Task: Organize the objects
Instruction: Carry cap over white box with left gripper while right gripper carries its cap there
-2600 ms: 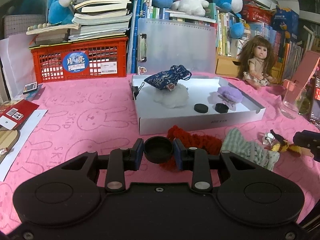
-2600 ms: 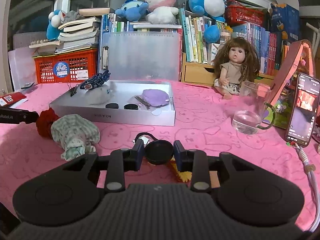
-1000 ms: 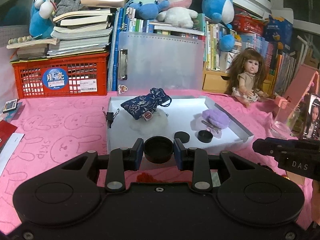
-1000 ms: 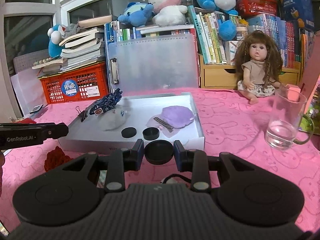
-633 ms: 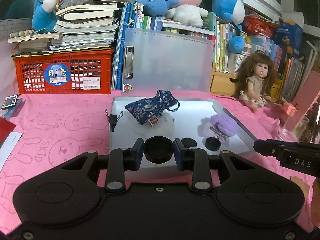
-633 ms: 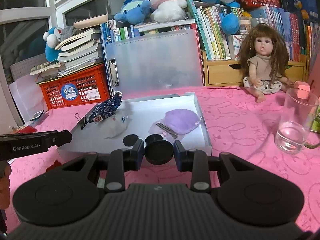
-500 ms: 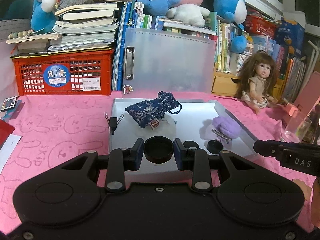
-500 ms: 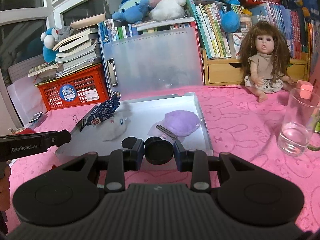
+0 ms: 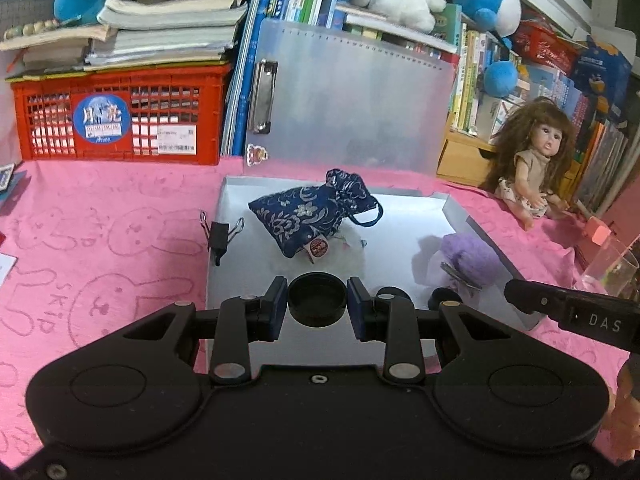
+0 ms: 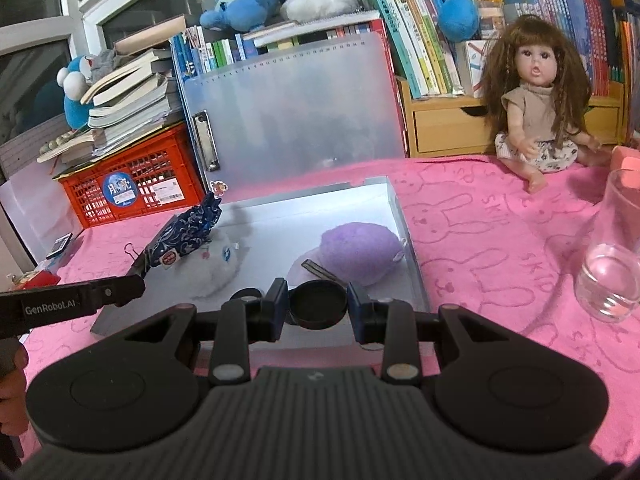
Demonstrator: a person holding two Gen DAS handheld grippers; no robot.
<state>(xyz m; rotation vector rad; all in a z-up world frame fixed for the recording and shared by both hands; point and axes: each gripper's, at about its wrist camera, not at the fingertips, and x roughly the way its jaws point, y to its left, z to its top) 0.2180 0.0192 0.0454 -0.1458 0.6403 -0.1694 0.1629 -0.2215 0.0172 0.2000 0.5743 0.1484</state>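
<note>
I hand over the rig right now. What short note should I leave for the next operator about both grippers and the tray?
Left gripper: shut on a black cap, above the near edge of the tray.
Right gripper: shut on a second black cap, also at the near edge.
Done, in the tray: blue pouch lying on a white plush, purple plush, two loose caps. A binder clip sits at the left rim.
Left: probably set both held caps down in the tray.
</note>
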